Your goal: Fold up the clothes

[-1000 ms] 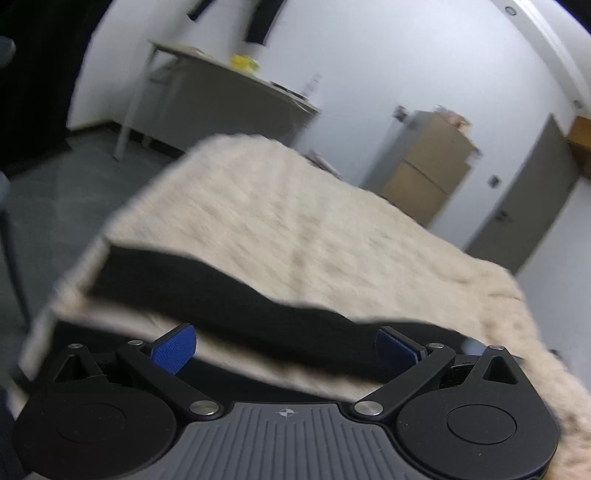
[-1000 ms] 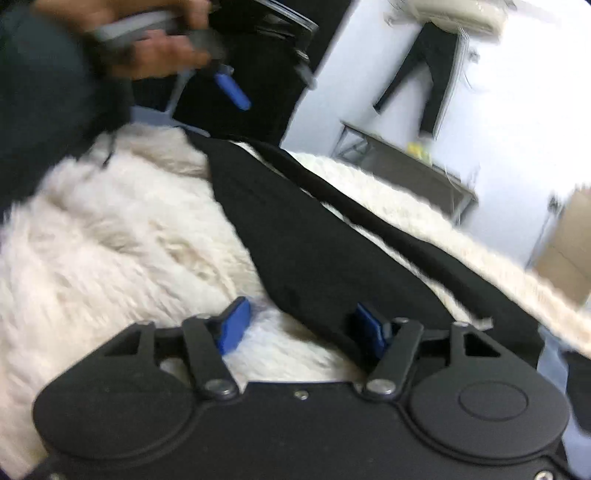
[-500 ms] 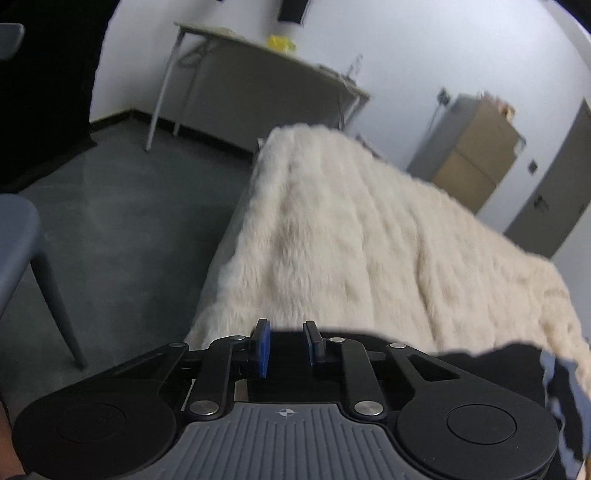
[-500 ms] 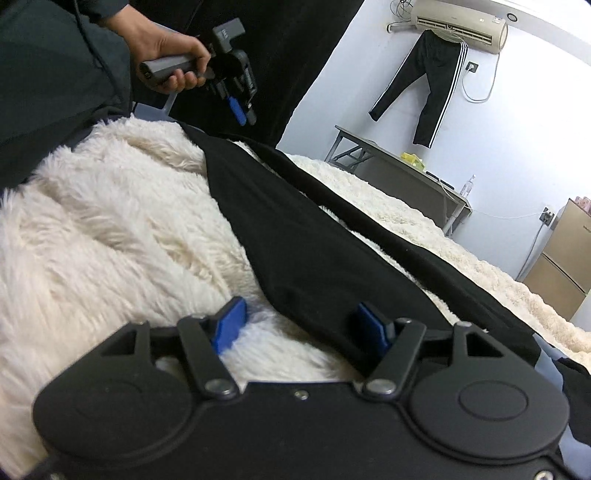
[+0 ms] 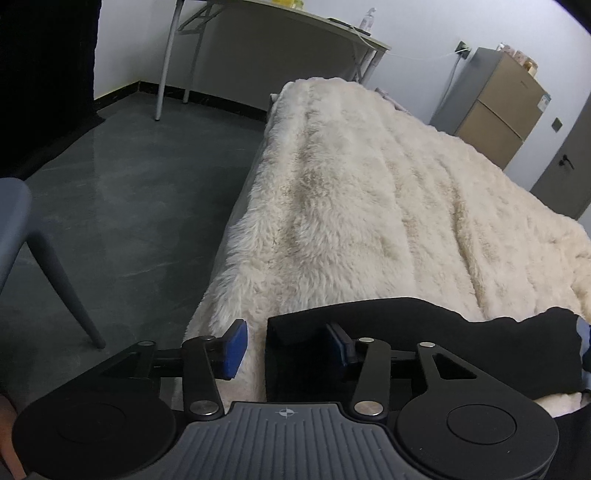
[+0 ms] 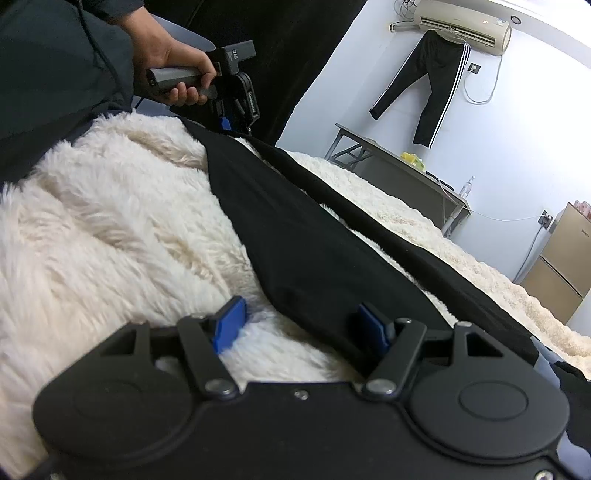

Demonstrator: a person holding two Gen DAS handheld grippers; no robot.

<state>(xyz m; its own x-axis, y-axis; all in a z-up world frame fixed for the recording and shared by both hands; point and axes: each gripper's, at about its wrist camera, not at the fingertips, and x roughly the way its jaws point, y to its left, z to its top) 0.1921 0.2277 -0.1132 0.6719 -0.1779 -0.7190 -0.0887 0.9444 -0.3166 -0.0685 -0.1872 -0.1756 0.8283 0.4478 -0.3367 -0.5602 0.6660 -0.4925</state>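
In the left wrist view, the left gripper (image 5: 286, 345) points down at the near corner of a bed covered with a cream fluffy blanket (image 5: 369, 206). Its jaws have just been opening and stand half apart. The end of the black garment (image 5: 424, 332) lies between them, but the left pad is clear of the cloth, so nothing is clamped. The left edge of the bed drops to a dark floor (image 5: 129, 206), which gives wide free room there. A grey chair (image 5: 22, 236) stands at the far left, and a folding table (image 5: 280, 22) stands at the wall.

In the right wrist view, the right gripper (image 6: 301, 325) rests low over the blanket (image 6: 110, 236). Its jaws are wide, one pad on the fluff and one at the edge of the black garment (image 6: 314, 258), not pressing it. The garment runs as a long strip toward the person's hand (image 6: 177, 70). The device in that hand carries small white letters, too small to read surely. Black track pants (image 6: 432, 81) hang under an air conditioner (image 6: 461, 26); its marking is not readable.
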